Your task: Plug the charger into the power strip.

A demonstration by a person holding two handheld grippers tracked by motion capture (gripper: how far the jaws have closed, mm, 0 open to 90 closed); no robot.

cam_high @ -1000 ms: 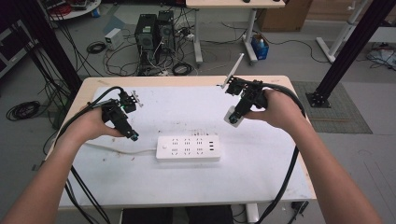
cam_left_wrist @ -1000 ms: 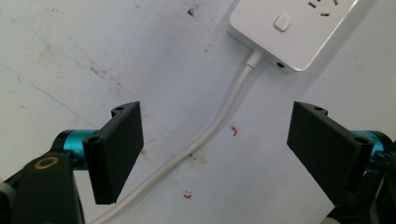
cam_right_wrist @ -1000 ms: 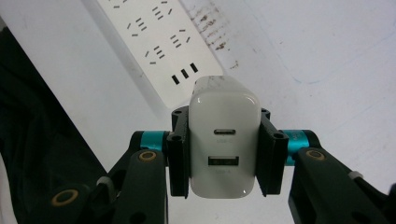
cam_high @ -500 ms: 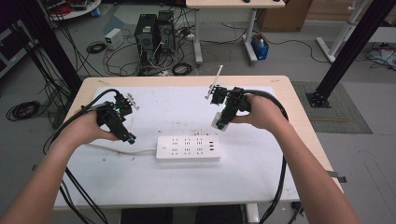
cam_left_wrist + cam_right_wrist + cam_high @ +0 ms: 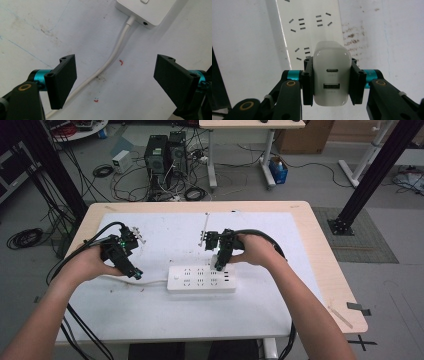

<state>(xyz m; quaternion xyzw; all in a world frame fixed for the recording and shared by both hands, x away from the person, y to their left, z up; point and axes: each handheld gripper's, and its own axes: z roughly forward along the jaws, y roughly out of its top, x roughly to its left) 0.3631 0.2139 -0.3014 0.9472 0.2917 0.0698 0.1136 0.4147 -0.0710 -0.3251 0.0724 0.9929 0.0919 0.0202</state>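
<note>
A white power strip [image 5: 201,278] lies across the middle of the white table top [image 5: 165,315], its white cable [image 5: 110,60] running off to the left. My right gripper [image 5: 218,266] hovers at the strip's right part, shut on a white USB charger [image 5: 332,75] whose two ports face the camera. Below the charger the strip's sockets [image 5: 300,23] show. My left gripper [image 5: 135,272] stands open just left of the strip, low over the table. Its jaws straddle the cable, with the strip's end [image 5: 147,11] farther ahead.
The wooden table edge [image 5: 330,265] runs along the right. Black gripper cables [image 5: 75,255] trail off the left side. On the floor beyond the table stand computer towers [image 5: 165,155], loose cables and another desk's legs. Small red marks [image 5: 121,62] dot the table top.
My right gripper has moved left and toward me with the charger, from the table's far right down onto the power strip. The left gripper has shifted slightly toward the strip's cable end.
</note>
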